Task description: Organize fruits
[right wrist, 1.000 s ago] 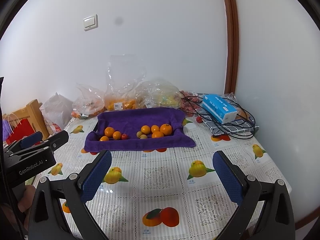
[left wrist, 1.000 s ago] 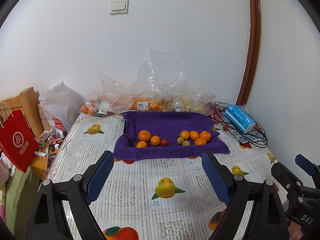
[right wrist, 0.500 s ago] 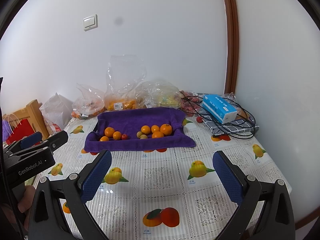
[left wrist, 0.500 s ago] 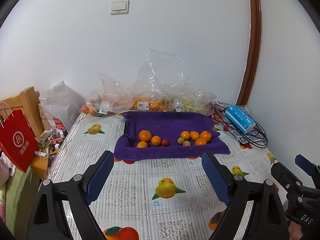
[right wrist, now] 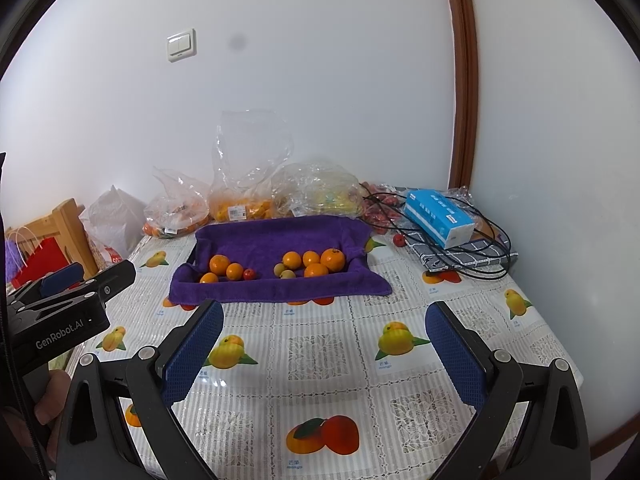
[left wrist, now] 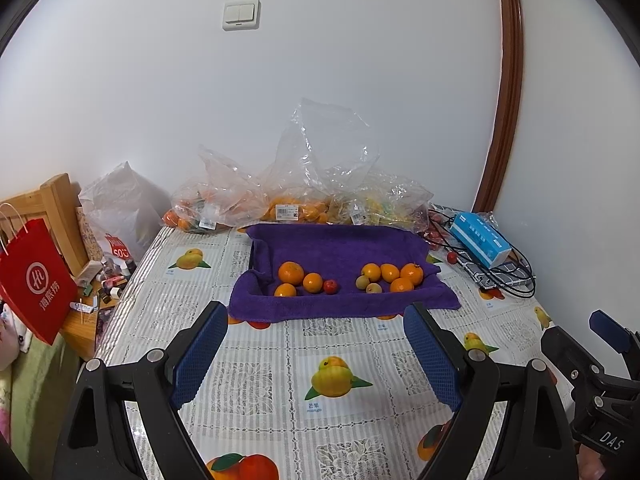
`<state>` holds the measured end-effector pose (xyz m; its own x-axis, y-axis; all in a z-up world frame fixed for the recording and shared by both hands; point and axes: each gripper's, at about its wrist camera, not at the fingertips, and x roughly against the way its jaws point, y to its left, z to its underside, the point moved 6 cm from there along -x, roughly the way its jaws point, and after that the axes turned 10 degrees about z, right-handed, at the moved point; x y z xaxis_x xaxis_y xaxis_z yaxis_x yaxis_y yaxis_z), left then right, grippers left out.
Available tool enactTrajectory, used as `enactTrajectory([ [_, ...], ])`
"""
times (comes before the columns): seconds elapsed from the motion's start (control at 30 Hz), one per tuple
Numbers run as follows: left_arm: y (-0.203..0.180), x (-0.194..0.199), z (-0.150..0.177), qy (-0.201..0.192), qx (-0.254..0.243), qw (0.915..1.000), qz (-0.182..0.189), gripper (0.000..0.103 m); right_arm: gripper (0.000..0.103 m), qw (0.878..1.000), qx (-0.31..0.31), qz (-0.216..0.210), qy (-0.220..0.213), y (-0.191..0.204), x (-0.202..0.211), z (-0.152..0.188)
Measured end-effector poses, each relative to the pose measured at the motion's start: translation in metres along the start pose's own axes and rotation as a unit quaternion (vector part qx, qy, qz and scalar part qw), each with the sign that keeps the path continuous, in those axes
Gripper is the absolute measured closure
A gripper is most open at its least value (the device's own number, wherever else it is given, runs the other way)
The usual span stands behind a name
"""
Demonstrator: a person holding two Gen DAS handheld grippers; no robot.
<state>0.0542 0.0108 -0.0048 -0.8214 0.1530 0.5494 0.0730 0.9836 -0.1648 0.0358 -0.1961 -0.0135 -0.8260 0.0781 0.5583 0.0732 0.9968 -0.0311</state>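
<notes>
White walls close in a corner behind the tabletop (left wrist: 248, 384), which wears a plastic cloth printed with mangoes and peaches. Toward the far middle of it lies a purple towel-lined tray (left wrist: 340, 246) with raised edges, and the loose fruit sits inside in two clusters well apart: on the left, three orange mandarins (left wrist: 291, 273) with one small red fruit (left wrist: 330, 286) just to their right; on the right, four more orange citrus (left wrist: 411, 273) with two small pale yellow-green fruits (left wrist: 362, 281) on their near-left side. Beyond the tray, against the wall, stand crumpled clear plastic bags (left wrist: 288, 200) holding more orange and yellow produce, and at far right a blue tissue box (left wrist: 480, 238) rests on a checked cloth with black cables. Both tools hover over the near tabletop, well short of the tray: the left gripper (left wrist: 316, 354) has its blue pads spread wide with nothing between them, and the right gripper (right wrist: 324, 354) is likewise wide and empty. Such a layout would fit either sorting under way, with kinds mixed in each cluster, or a finished two-group arrangement, so I cannot settle the step. Any reach would call for travelling forward over the tray's near rim and closing gently on round, roll-prone fruit
</notes>
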Motion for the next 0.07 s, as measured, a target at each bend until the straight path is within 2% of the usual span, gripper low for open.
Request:
enactTrajectory([
  [0.07,0.0007,0.0012,-0.0004,-0.002,0.0,1.0,-0.002,0.014,0.003,1.0,-0.001,0.0,0.0,0.0005,0.0003,-0.0007],
])
